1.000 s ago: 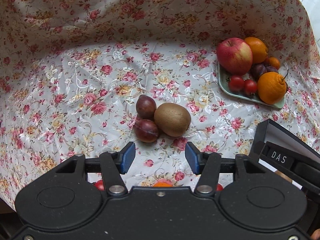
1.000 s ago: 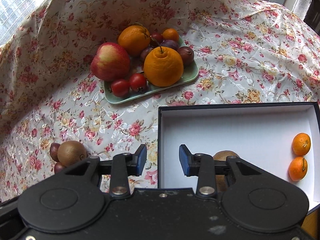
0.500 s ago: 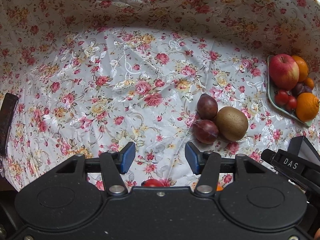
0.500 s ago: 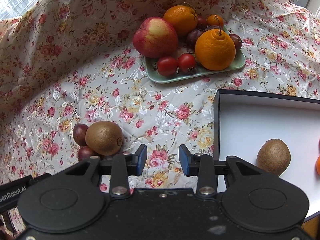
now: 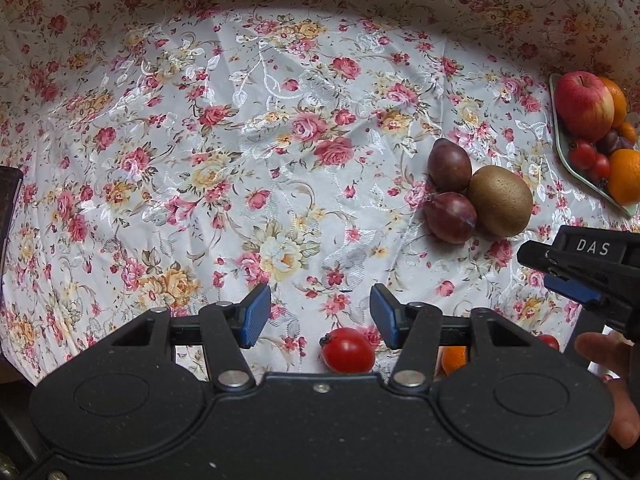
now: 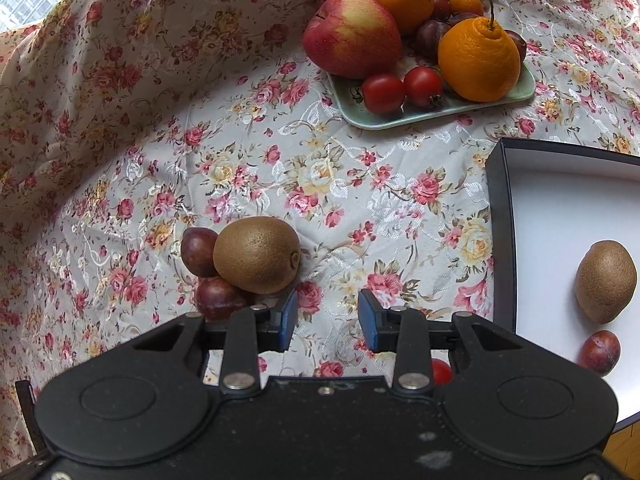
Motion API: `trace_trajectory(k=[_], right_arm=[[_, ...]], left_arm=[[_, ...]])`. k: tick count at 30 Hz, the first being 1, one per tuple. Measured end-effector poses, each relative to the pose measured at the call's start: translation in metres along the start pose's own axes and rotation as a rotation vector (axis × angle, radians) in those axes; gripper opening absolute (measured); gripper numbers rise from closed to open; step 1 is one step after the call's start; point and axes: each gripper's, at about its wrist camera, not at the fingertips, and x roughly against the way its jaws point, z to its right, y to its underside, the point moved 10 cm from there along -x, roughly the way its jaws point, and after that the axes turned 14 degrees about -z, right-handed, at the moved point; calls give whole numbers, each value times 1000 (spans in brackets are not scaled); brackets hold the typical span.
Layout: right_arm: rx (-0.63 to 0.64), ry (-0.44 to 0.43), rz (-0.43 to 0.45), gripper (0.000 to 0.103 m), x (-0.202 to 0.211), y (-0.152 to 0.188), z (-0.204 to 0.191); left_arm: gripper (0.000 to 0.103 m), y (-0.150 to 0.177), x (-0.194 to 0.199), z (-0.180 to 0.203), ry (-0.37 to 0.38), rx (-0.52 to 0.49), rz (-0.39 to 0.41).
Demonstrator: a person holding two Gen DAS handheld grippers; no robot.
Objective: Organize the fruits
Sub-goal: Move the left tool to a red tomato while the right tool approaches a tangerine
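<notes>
A brown kiwi (image 5: 501,201) lies on the floral cloth against two purple plums (image 5: 449,165). My left gripper (image 5: 320,318) is open and empty, pointing down at bare cloth left of them, with a cherry tomato (image 5: 347,350) just below its fingers. From the right wrist, the same kiwi (image 6: 257,254) and plums (image 6: 199,251) sit just above and left of my open, empty right gripper (image 6: 328,321). The right gripper's fingers (image 5: 572,292) also show at the left view's right edge. A green plate (image 6: 400,117) holds an apple (image 6: 352,34), oranges, tomatoes and plums.
A black box with a white floor (image 6: 560,216) at the right holds a kiwi (image 6: 605,286) and a plum (image 6: 600,351). A tomato (image 6: 441,371) peeks out under the right gripper. A person's fingers (image 5: 608,352) show at the left view's right edge. The cloth rises in folds behind.
Both grippers moved left and slightly down. The kiwi and plums slid right in the left view and closer to the fingers in the right view; the box shifted toward the right edge.
</notes>
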Motion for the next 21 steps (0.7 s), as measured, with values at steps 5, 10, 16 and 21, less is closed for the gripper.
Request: trace_trajectory(k=[5, 10, 16, 21], right_arm=[[47, 11, 10, 34, -3, 3, -13], [60, 27, 53, 28, -1, 3, -19], [64, 89, 59, 27, -2, 4, -20], [55, 93, 63, 27, 0, 6, -19]], left_arm=[[60, 4, -3, -4, 11, -2, -15], [60, 9, -3, -4, 18, -20, -16], [60, 13, -5, 0, 34, -38, -26], [60, 16, -6, 1, 32, -44, -30]])
